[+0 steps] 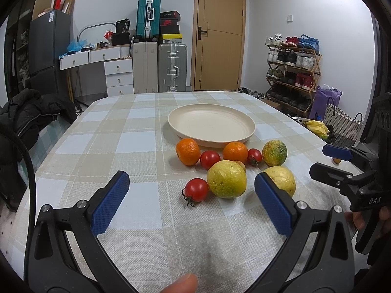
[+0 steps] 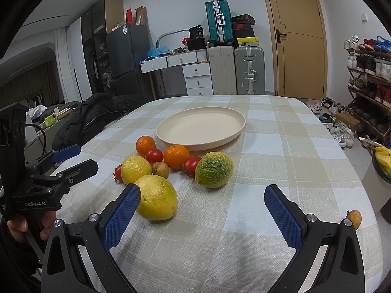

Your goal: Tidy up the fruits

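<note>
A: On the far left we see the left gripper (image 1: 191, 193), jaws spread wide with nothing between them, held low over the checked tablecloth (image 1: 136, 210). A fingertip (image 1: 182, 285) shows at the bottom edge of that view.

B: Just ahead of its fingers we find a tomato (image 1: 196, 190) touching a large yellow citrus (image 1: 226, 179). A second yellow citrus (image 1: 282, 179) sits partly behind the gripper's right pad.

A: Further back we count a row, left to right: an orange (image 1: 188, 151), a tomato (image 1: 210, 159), a second orange (image 1: 235, 151), a third tomato (image 1: 254, 156), then a green-and-yellow mottled citrus (image 1: 274, 153). A small brown fruit (image 1: 240, 164) peeks between the front yellow citrus and the second orange.

B: Behind the row we see the cream plate (image 1: 246, 127), holding nothing; both oranges lie close against its near rim.

A: Moving right, our right gripper (image 2: 202, 201) is likewise spread open and grips nothing. Its left pad lies just beside the nearer yellow citrus (image 2: 157, 197).

B: From that camera the mottled citrus (image 2: 213, 169) lies ahead between the fingers, and the plate (image 2: 234, 131) beyond it.

A: At the far right we spot another small brown fruit (image 2: 354, 218), well apart from the cluster, near the table's edge behind the right finger.
</note>
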{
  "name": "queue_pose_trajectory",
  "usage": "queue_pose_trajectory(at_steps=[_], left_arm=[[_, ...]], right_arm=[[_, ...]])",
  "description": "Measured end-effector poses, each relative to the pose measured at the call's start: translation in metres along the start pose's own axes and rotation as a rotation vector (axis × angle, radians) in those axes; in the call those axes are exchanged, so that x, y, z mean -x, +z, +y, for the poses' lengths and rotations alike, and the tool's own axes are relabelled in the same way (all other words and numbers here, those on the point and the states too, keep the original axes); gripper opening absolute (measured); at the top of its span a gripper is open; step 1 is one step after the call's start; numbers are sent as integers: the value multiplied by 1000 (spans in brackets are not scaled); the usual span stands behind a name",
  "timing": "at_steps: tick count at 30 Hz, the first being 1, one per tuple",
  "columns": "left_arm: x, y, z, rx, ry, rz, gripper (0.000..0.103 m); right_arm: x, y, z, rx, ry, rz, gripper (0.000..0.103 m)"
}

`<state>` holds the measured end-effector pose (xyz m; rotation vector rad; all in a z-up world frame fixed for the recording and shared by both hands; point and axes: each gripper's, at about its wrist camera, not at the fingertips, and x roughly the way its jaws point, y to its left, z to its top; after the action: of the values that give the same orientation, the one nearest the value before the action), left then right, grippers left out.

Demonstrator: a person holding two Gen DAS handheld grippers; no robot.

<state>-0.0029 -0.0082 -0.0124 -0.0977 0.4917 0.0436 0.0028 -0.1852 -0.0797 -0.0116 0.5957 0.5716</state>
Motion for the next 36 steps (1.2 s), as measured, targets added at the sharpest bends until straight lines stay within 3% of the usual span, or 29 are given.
queue_pose_trajectory(at_steps=[14,21,28,36], left_arm=[[0,1,11,-15,-19,30,102],[3,0,19,-56,-40,41,102],[13,-1,33,-103,-43,38,102],[11,6,46,-88,-122,89,102]], right_arm=[[6,1,-12,-30,-20,13,103],[17,-3,-28,-42,-130,34,103],[35,-6,-71,-135,-207,36,103],[34,-17,-106,-181,-223,106,85]])
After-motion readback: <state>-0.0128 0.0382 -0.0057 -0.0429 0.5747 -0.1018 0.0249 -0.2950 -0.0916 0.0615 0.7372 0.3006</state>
